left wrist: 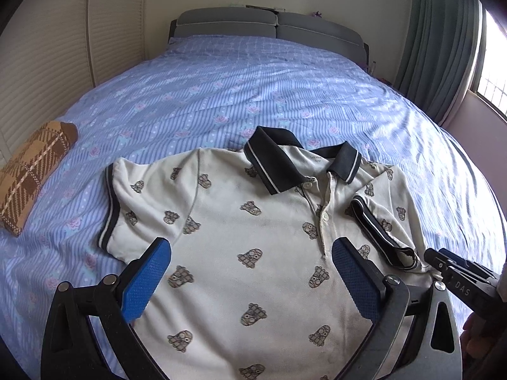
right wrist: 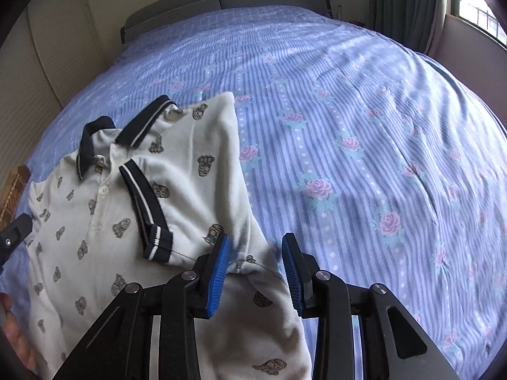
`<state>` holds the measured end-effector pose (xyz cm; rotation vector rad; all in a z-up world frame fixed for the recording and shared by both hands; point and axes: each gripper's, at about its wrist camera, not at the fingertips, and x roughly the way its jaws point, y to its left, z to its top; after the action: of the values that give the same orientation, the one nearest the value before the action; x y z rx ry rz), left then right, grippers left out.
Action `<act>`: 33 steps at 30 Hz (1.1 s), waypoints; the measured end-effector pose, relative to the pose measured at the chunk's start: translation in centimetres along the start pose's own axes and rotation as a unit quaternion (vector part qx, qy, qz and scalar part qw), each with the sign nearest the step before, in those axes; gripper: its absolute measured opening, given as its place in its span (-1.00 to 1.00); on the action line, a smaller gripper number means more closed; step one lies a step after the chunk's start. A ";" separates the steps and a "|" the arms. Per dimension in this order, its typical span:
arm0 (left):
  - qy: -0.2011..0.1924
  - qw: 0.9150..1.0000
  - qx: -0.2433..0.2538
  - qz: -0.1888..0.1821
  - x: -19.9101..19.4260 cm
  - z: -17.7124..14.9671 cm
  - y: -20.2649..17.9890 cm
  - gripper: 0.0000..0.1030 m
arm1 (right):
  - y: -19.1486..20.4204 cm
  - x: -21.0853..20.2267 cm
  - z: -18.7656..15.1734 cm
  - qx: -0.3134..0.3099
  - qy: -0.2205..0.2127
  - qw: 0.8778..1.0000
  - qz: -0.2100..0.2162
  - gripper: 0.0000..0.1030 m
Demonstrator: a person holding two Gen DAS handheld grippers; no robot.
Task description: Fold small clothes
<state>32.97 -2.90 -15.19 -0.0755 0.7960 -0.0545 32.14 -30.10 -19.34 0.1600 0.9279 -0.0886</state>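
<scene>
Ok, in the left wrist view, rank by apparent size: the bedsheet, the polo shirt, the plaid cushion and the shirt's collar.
1. Blue striped floral bedsheet.
2. White printed polo shirt, though nearness to the camera inflates it.
3. Brown plaid knitted cushion, partly cut off at the edge.
4. Dark navy collar; it looks close to the cushion.

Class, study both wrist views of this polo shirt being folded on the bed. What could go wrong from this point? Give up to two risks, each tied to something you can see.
1. The right gripper stands open astride the polo shirt edge; pulling away could snag the fabric and undo the folded right sleeve.
2. The left sleeve lies unfolded, so the fold may end lopsided.
</scene>
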 end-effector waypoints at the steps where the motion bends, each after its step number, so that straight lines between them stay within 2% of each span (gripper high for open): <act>1: -0.002 1.000 -0.002 0.002 -0.1 0.1 0.4 1.00 | 0.5 -0.7 0.1 -0.004 -0.010 1.000 0.002 -0.33; 6: -0.008 1.000 -0.024 0.013 -0.4 1.1 4.2 1.00 | 4.1 -2.8 0.8 -0.018 -0.044 0.998 0.030 -0.23; 12: -0.031 0.998 -0.055 0.029 0.1 3.1 11.3 0.98 | 11.3 -3.8 1.3 -0.039 -0.073 0.994 0.073 -0.20; 17: -0.042 0.997 -0.060 0.013 1.6 4.9 16.9 0.75 | 16.9 -3.3 1.6 -0.045 -0.077 0.990 0.107 -0.20; 20: -0.037 0.998 -0.053 -0.010 3.3 5.6 19.1 0.47 | 19.2 -3.0 1.8 -0.048 -0.078 0.989 0.118 -0.20; 22: -0.031 0.998 -0.046 -0.028 4.6 5.8 20.0 0.16 | 20.5 -2.7 1.7 -0.052 -0.079 0.988 0.124 -0.20; 27: -0.023 0.998 -0.007 -0.065 7.0 6.1 19.9 -0.27 | 22.2 -1.8 1.2 -0.064 -0.075 0.987 0.128 -0.20; 28: -0.019 0.997 -0.001 -0.073 7.5 6.1 19.8 -0.32 | 22.4 -1.6 1.1 -0.067 -0.073 0.987 0.127 -0.20; 33: 0.006 0.996 -0.002 -0.089 9.6 5.6 20.0 -0.33 | 22.5 -0.6 0.6 -0.067 -0.061 0.988 0.126 -0.20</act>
<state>44.09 16.54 -19.83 -0.1496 0.7992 -0.2222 35.55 -8.08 -16.30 0.1449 0.7831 0.1960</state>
